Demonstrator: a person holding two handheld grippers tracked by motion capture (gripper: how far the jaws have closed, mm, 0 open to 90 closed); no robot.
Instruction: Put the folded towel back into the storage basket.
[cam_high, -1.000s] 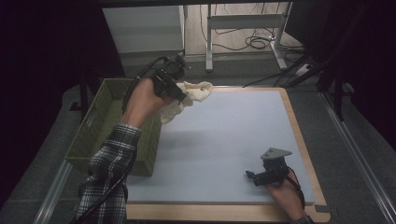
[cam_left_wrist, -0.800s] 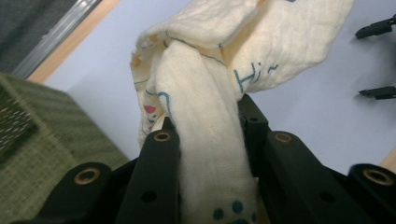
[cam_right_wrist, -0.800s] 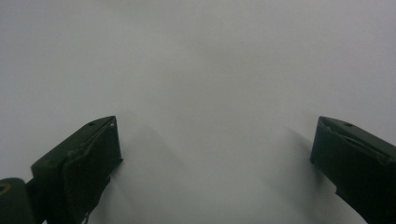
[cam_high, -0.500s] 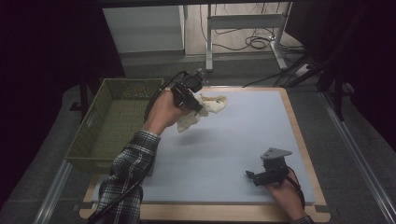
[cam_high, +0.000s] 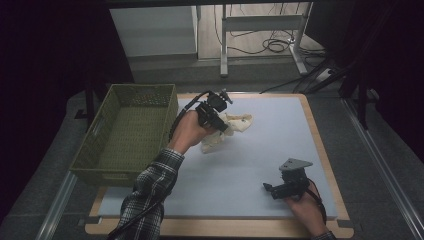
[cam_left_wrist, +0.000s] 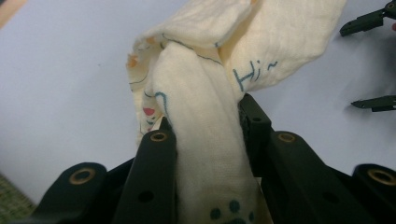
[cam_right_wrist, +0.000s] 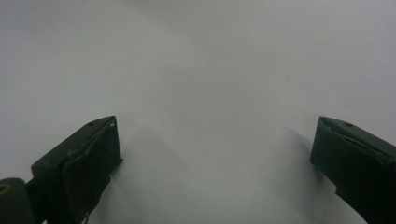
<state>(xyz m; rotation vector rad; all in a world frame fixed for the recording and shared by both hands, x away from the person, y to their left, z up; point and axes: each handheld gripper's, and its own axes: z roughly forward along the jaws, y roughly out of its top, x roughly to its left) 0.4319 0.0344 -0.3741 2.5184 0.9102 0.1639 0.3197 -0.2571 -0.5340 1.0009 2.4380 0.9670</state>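
Observation:
A cream cloth (cam_high: 237, 122) printed with blue writing and small drawings hangs bunched over the far left part of the pale blue mat (cam_high: 260, 155). My left gripper (cam_high: 221, 128) is shut on it. In the left gripper view the two black jaws pinch a thick fold of the cloth (cam_left_wrist: 280, 37) at my left gripper (cam_left_wrist: 205, 114), and the rest flops forward onto the mat. My right gripper (cam_high: 269, 189) rests low near the mat's front right, pointing left. Its jaws stand wide apart over bare mat with nothing between them (cam_right_wrist: 217, 126).
A green woven basket (cam_high: 100, 175) stands at the left edge of the mat, its near corner also in the left gripper view (cam_left_wrist: 9, 205). A wooden board (cam_high: 320, 145) frames the mat. Table legs and cables (cam_high: 270, 45) lie beyond the far edge.
My left hand has carried the cloth rightward and down, from beside the basket's far right corner to low over the mat. The right hand has stayed put.

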